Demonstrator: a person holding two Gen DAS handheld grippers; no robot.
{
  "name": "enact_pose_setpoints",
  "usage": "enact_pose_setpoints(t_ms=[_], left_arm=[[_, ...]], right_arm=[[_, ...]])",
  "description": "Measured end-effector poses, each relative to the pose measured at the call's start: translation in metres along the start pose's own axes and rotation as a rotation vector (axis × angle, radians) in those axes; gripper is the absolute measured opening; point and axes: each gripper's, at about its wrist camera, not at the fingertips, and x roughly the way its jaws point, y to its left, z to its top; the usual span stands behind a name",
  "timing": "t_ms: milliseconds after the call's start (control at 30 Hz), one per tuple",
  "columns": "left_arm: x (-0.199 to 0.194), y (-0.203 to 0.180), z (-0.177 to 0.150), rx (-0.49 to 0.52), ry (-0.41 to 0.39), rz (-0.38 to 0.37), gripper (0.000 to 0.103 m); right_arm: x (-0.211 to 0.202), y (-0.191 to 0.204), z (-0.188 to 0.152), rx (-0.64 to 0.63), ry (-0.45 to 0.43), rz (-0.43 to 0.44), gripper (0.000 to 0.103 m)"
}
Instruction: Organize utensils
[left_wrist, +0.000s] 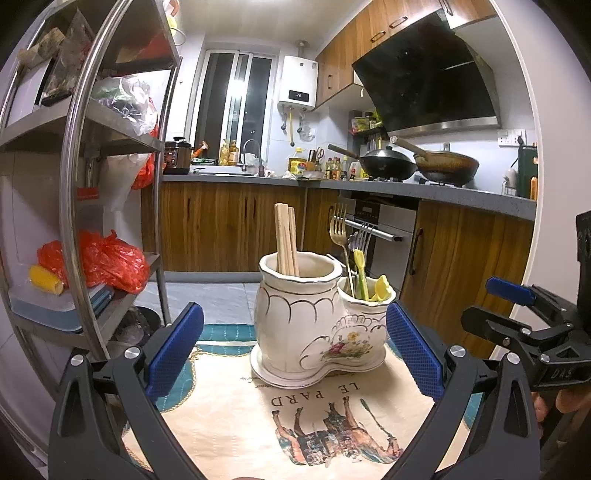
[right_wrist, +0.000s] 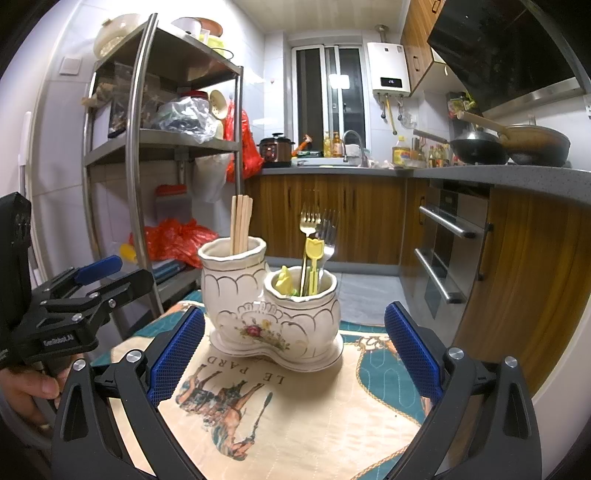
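Ceramic two-pot utensil holder (left_wrist: 314, 321), cream with gilt scallops and a floral decal, on its matching saucer, standing ahead of and between the spread jaws of the left gripper (left_wrist: 295, 350), touching neither pad; in the right wrist view it likewise sits ahead of the right gripper (right_wrist: 293, 354), nearer that gripper's left finger. Both sets of jaws wide apart, holding nothing. Taller pot: wooden chopsticks (left_wrist: 286, 240), upright. Lower pot: a gold fork (left_wrist: 338, 225), a steel fork (left_wrist: 364, 234), and yellow plastic-handled pieces (left_wrist: 360, 269), possibly small spoons or picks; their ends are hidden inside the pot. Surface: a quilted cloth mat (left_wrist: 240, 417), cream centre with teal border, printed with horses and the words "LE PARD". Room: small kitchen with wood-grain base cabinets (left_wrist: 221, 225), grey countertop (left_wrist: 461, 194), two woks (left_wrist: 417, 164) on the hob beneath a black range hood (left_wrist: 428, 77), built-in oven (right_wrist: 443, 254), sink with tap (right_wrist: 351, 142), white water heater (right_wrist: 389, 70) beside the window. Steel shelf rack (right_wrist: 147, 147) off the left jaws' outer side, carrying red plastic bags (left_wrist: 110, 258), a corn cob (left_wrist: 46, 282) and mixed goods.
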Motion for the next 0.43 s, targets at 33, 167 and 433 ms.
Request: enact_pose_setpoints(t_ms=[33,167,433], left_arm=[[-0.0002,0.0006,0.0001,-0.002,0.001,-0.003,0.098],[0.0000,0.0003,-0.0001,0.000,0.006,-0.009,0.098],[0.0009,0.0001,0.0005,0.007,0.012,-0.002,0.098]], right_arm=[[-0.0001,0.0001,0.0001,-0.001,0.000,0.000,0.097],[-0.0002,0.0001,0.0002,-0.001,0.000,0.001,0.097],[-0.0001,0.0004,0.0005,0.000,0.000,0.000,0.097]])
